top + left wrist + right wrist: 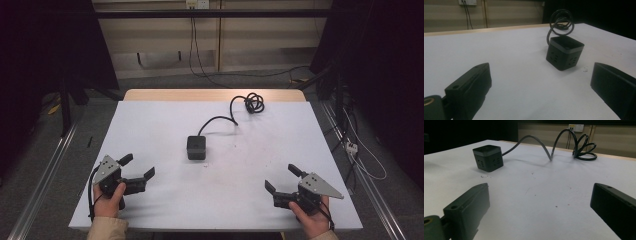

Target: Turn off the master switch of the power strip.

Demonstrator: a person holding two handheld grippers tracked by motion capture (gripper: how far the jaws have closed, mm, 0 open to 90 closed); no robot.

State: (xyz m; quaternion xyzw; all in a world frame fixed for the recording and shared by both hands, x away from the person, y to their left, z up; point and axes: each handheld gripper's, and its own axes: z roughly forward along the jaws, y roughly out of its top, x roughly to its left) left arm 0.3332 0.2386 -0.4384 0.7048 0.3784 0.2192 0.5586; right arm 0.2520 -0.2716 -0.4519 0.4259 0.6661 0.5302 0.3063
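Observation:
A black cube-shaped socket block (196, 147) sits near the middle of the white table (150, 125); it has outlet holes on its sides (564, 53) (488, 158). Its black cable (220, 120) runs back to a coil (254, 102) near the far edge (584, 150). My left gripper (139, 167) rests at the front left, open, with nothing between its jaws (541, 85). At the front right my right gripper (282, 179) is open and empty too (539, 205). Both point toward the block from well short of it.
The table's wooden far edge (215, 94) shows beyond the white sheet. Metal rails (45, 175) run along both sides on the floor. Cables hang from a wall outlet (196, 4) behind the table, and dark curtains (45, 45) stand to either side.

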